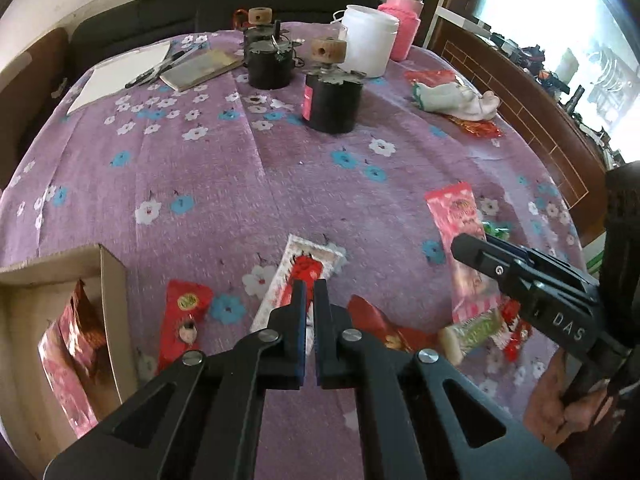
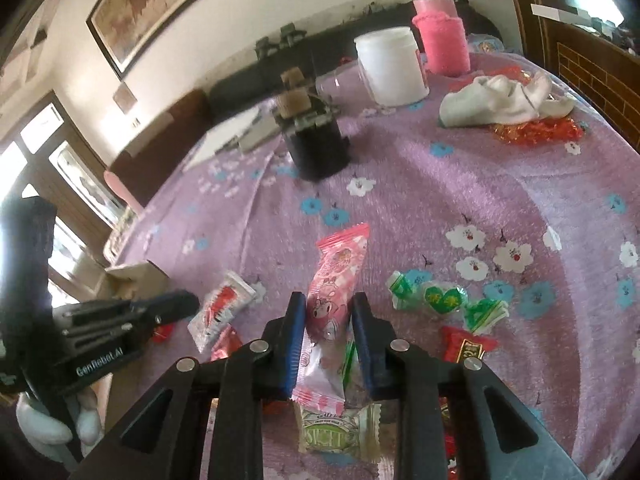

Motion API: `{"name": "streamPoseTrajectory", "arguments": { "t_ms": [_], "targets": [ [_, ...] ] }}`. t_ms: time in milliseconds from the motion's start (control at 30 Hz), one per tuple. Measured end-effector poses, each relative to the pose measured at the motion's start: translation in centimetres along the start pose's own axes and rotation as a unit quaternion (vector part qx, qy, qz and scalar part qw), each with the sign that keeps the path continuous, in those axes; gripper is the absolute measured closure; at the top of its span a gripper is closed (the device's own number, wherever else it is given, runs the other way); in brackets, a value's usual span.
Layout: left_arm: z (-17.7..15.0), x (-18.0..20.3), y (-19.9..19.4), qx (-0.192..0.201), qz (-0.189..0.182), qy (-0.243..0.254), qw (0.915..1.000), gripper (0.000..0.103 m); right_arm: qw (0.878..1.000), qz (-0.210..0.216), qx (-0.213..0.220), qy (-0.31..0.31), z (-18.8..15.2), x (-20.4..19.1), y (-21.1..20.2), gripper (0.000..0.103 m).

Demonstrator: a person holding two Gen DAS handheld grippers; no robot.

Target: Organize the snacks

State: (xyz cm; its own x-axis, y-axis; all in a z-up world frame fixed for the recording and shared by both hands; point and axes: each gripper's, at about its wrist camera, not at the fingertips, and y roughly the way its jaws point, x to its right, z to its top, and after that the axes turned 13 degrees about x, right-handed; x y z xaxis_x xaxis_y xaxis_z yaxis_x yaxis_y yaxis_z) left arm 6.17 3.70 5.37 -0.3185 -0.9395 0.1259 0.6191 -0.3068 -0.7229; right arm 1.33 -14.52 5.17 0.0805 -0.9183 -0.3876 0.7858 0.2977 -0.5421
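On the purple flowered cloth (image 1: 224, 184) lies a white-and-red snack packet (image 1: 316, 260); my left gripper (image 1: 309, 286) is shut on its middle from above. That gripper (image 2: 192, 302) shows at the left of the right wrist view, touching the same packet (image 2: 220, 308). My right gripper (image 2: 328, 300) is shut on a long pink packet (image 2: 340, 264), which runs between its blue pads. In the left wrist view it (image 1: 460, 244) sits over the pink packet (image 1: 452, 208). Loose snacks lie around: a red packet (image 1: 184, 320), a green-and-white packet (image 2: 340, 432), green heart candies (image 2: 444, 300).
An open cardboard box (image 1: 112, 280) at the near left holds shiny pink packets. Farther back stand two black cylinders (image 1: 334, 104), a white tub (image 1: 370, 40), a pink bottle (image 1: 404, 24), a white cloth (image 1: 452, 100) and a notebook with pens (image 1: 200, 68).
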Motion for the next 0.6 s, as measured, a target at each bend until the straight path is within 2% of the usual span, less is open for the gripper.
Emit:
{"name": "streamPoseTrajectory", "arguments": {
  "t_ms": [100,133,200,233,300,400,467,533,600],
  "targets": [
    [-0.1,-0.3,-0.3,0.015,0.010,-0.005,0.9998,0.100,1.000,0.027,0.007,0.003,0.1,-0.1,-0.4,0.075],
    [-0.1,-0.5,-0.1,0.014,0.017,-0.009,0.9997,0.097,1.000,0.024,0.014,0.002,0.1,-0.2,-0.7,0.074],
    [0.0,-1.1,0.6,0.010,0.023,-0.024,0.9994,0.089,1.000,0.004,0.023,-0.010,0.0,-0.5,-1.1,0.065],
    [0.0,-1.4,1.0,0.008,0.023,-0.031,0.9992,0.084,0.999,-0.005,0.032,-0.020,0.0,-0.8,-1.5,0.064],
    [-0.1,-1.7,1.8,0.004,0.022,-0.036,0.9991,0.084,0.998,0.010,0.037,-0.040,-0.2,-1.7,-1.9,0.064],
    [-0.3,-2.2,2.5,-0.002,0.012,-0.051,0.9986,0.084,0.993,0.081,0.011,-0.087,-1.2,-4.2,-1.7,0.064],
    [-0.3,-2.4,2.8,-0.004,0.007,-0.059,0.9982,0.084,0.986,0.108,-0.016,-0.122,-2.4,-6.1,-1.0,0.064],
    [-0.4,-2.4,3.0,-0.006,0.003,-0.060,0.9982,0.083,0.981,0.108,-0.039,-0.158,-3.8,-7.4,-0.2,0.064],
    [-0.3,-2.2,3.1,-0.006,0.003,-0.056,0.9984,0.076,0.978,0.091,-0.052,-0.179,-4.8,-8.1,0.7,0.063]
  ]
}}
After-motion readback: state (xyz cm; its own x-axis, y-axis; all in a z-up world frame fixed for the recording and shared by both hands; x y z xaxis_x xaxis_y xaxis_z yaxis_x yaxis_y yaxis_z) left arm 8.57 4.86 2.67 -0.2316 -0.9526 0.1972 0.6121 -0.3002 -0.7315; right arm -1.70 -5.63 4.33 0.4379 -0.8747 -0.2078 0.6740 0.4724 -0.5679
